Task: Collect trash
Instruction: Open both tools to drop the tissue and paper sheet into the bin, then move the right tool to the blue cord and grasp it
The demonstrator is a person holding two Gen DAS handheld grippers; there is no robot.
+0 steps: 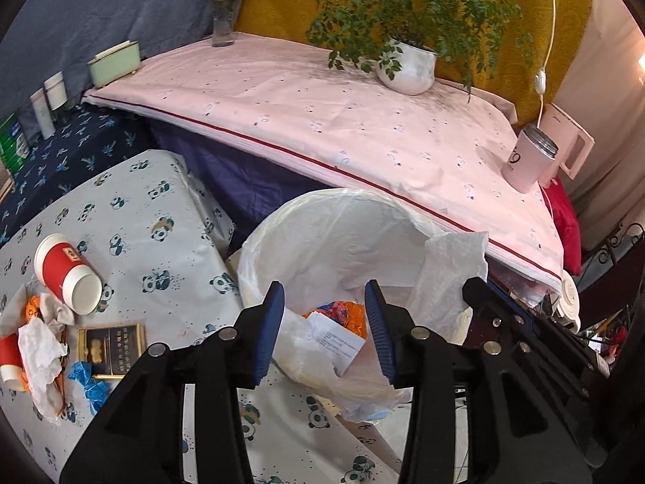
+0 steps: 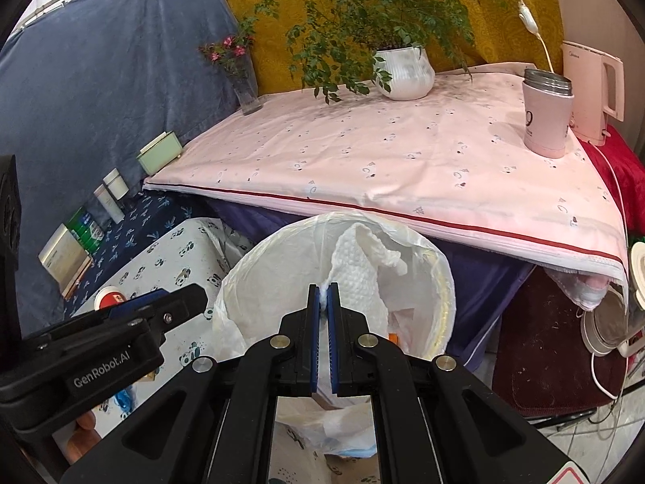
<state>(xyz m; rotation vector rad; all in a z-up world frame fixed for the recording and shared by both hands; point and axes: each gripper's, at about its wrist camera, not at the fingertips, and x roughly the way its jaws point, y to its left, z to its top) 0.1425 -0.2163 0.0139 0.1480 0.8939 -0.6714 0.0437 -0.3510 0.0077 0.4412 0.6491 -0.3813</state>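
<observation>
A bin lined with a white plastic bag (image 1: pixel 258 242) stands between the two tables, with an orange wrapper (image 1: pixel 342 312) and a white paper slip (image 1: pixel 338 341) inside. My left gripper (image 1: pixel 324 294) hangs over its mouth, open, with nothing between the blue pads. My right gripper (image 2: pixel 322 292) is shut on a white paper towel (image 2: pixel 363 258), which it holds over the bin (image 2: pixel 445 282). In the left wrist view the same towel (image 1: pixel 455 270) hangs at the bin's right rim. A red paper cup (image 1: pixel 66 278), crumpled tissue (image 1: pixel 40 347), a gold-and-black box (image 1: pixel 111 347) and a blue wrapper (image 1: pixel 86 379) lie on the panda-print table.
The pink-clothed table (image 1: pixel 322 121) behind the bin carries a potted plant (image 1: pixel 409 66), a glass vase (image 1: pixel 223 24), a pink mug (image 1: pixel 528 159) and a green box (image 1: pixel 115 62). A kettle (image 2: pixel 592 88) stands at the far right. Bottles and boxes line the dark blue shelf (image 1: pixel 52 161).
</observation>
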